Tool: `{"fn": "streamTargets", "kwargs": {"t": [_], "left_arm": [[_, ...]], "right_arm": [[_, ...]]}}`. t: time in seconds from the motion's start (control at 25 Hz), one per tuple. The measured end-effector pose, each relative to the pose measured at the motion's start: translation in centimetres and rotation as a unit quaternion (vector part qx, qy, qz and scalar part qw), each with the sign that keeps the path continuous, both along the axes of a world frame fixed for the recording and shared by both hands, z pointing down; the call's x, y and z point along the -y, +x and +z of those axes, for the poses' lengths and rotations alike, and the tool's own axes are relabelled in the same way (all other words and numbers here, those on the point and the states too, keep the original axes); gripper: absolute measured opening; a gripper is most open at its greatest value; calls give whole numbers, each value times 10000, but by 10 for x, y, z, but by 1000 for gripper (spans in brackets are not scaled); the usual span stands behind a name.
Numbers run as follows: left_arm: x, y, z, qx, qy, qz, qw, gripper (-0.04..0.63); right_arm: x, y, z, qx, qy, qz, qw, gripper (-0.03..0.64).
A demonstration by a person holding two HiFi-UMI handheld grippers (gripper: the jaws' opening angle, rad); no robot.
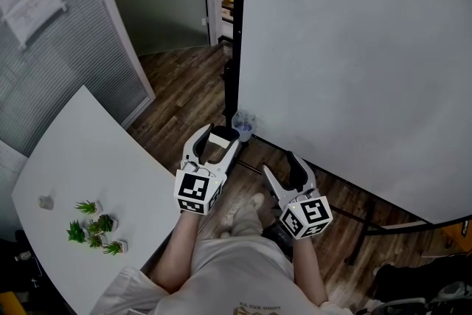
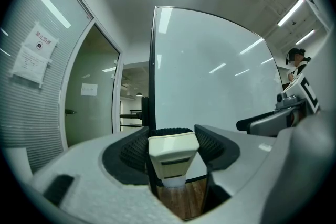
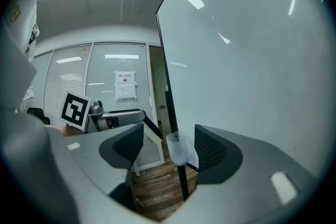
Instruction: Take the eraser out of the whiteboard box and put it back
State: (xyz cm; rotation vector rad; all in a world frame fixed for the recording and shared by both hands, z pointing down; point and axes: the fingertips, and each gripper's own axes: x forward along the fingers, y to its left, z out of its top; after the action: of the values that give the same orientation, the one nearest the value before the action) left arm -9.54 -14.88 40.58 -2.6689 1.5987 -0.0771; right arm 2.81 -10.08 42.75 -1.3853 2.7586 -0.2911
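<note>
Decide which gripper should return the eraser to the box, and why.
Left. The left gripper holds the eraser close to the box; the right gripper is open, empty and farther back.

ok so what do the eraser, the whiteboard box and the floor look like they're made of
eraser: probably hard plastic, cream and matte, with moulded dark slots; no felt side shows.
whiteboard box: looks like frosted translucent plastic, pale and cloudy with light passing through.
floor: brown planks with grain and seams; real wood or laminate can't be told.
</note>
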Motion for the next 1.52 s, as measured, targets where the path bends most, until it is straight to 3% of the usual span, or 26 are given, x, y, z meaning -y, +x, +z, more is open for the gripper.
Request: {"fn": "streamTargets", "kwargs": {"t": [1.52], "left_arm": [[34,29,-8,-35,62,346,9994,268]], "right_arm": [[22,24,3,-4,-76,316,9995,301]]}}
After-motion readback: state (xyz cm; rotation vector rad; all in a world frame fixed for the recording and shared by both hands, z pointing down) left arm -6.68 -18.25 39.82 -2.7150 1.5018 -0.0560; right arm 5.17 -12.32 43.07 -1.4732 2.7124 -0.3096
